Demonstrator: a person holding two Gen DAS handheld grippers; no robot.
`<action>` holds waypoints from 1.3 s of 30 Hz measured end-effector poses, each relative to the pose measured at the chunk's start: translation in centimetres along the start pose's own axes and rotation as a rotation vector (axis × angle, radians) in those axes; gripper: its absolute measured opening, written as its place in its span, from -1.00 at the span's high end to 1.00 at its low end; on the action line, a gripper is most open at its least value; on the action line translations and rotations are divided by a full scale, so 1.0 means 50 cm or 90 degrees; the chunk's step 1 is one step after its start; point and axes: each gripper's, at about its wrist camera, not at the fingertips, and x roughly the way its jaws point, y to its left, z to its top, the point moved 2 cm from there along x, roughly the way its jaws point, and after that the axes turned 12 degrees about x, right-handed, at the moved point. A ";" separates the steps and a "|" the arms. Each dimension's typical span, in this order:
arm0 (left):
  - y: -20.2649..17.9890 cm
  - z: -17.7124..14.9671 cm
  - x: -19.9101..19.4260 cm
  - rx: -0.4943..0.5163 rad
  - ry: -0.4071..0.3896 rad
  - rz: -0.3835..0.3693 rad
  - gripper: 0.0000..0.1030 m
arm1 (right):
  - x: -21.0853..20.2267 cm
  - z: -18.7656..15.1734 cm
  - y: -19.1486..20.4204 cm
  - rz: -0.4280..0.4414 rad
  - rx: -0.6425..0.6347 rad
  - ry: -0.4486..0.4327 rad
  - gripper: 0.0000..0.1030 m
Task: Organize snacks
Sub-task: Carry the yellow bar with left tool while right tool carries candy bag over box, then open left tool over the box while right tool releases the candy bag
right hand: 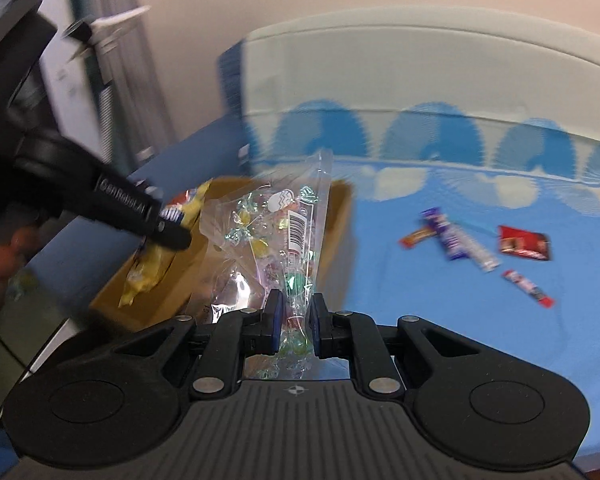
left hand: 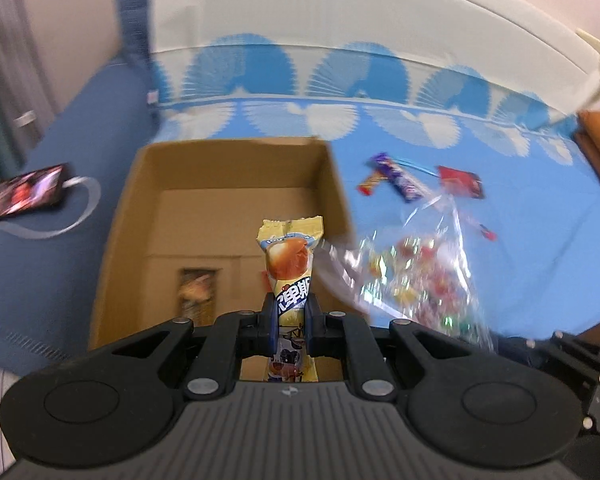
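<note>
A yellow snack packet is clamped upright between the closed jaws of the left gripper, held above the open cardboard box. On the box floor one wrapped snack is seen, too blurred to be identified. A clear bag of wrapped candies is pinched between the closed jaws of the right gripper and is lifted just beside the box's right wall. Four smaller items are left on the blue patterned sheet, well apart from the box: a purple bar, an orange bar touching it, a red packet and a small red-and-white stick. A phone with a lit screen is laid on the darker blue cushion to the left, with a white cable attached.
</note>
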 end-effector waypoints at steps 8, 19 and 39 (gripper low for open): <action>0.092 -0.082 -0.057 -0.058 -0.025 0.011 0.74 | -0.005 -0.026 0.100 -0.005 -0.065 0.028 0.70; 0.139 -0.081 -0.038 -0.083 -0.034 -0.004 0.74 | 0.025 -0.021 0.138 -0.032 -0.098 0.039 0.69; 0.196 0.017 0.172 -0.086 0.040 0.010 0.74 | 0.242 0.050 0.137 -0.019 -0.084 0.084 0.65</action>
